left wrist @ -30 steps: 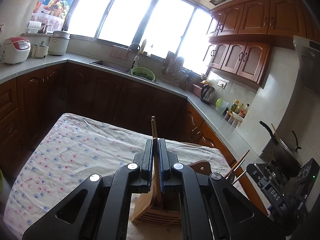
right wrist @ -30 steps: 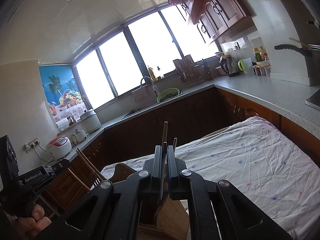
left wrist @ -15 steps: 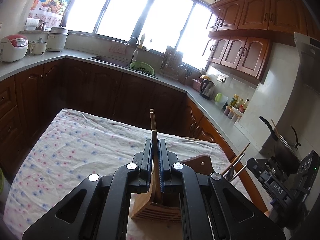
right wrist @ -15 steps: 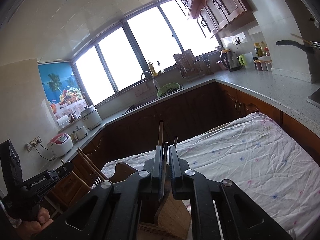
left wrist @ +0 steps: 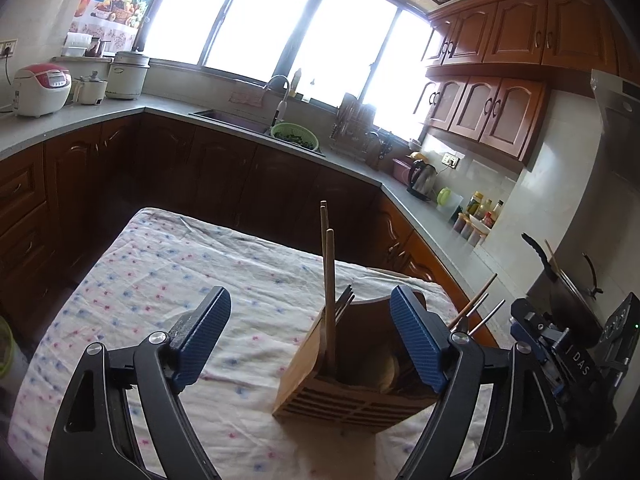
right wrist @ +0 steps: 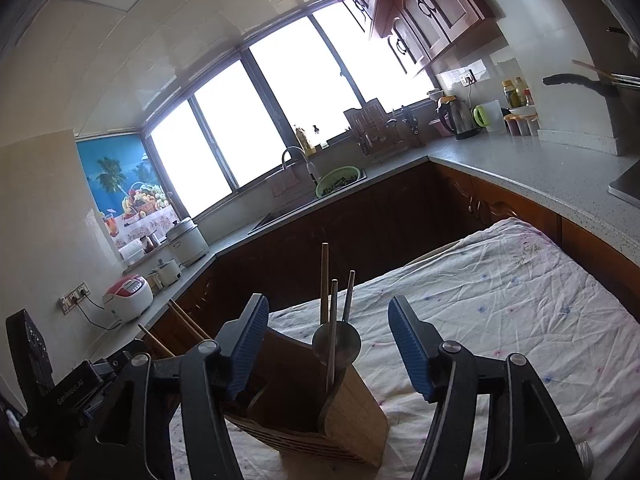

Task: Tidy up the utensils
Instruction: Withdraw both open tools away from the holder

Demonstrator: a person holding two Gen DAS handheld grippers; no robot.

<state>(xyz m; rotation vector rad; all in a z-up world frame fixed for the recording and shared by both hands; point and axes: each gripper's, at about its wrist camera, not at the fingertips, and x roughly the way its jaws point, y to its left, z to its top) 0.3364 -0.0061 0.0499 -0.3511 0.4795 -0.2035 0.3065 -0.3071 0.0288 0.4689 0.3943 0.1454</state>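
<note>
A wooden utensil holder (left wrist: 352, 396) stands on the cloth-covered table (left wrist: 160, 280). Wooden chopsticks (left wrist: 329, 280) stand upright in it. My left gripper (left wrist: 310, 340) is open and empty, its blue pads (left wrist: 200, 336) on either side of the chopsticks and above the holder. In the right wrist view the holder (right wrist: 344, 420) holds chopsticks (right wrist: 331, 340) and a metal spoon (right wrist: 337, 345). My right gripper (right wrist: 326, 348) is open and empty, straddling them just above the holder. Each gripper shows at the edge of the other's view.
The table's far edge faces dark wood cabinets (left wrist: 240, 176) and a grey counter with a sink (left wrist: 236, 118). A kettle (left wrist: 422, 178) and jars stand on the right counter. A pot (left wrist: 568, 300) sits by the stove at right.
Both grippers were shut on chopsticks; both have opened wide and let go. The chopsticks now stand free in the holder.
</note>
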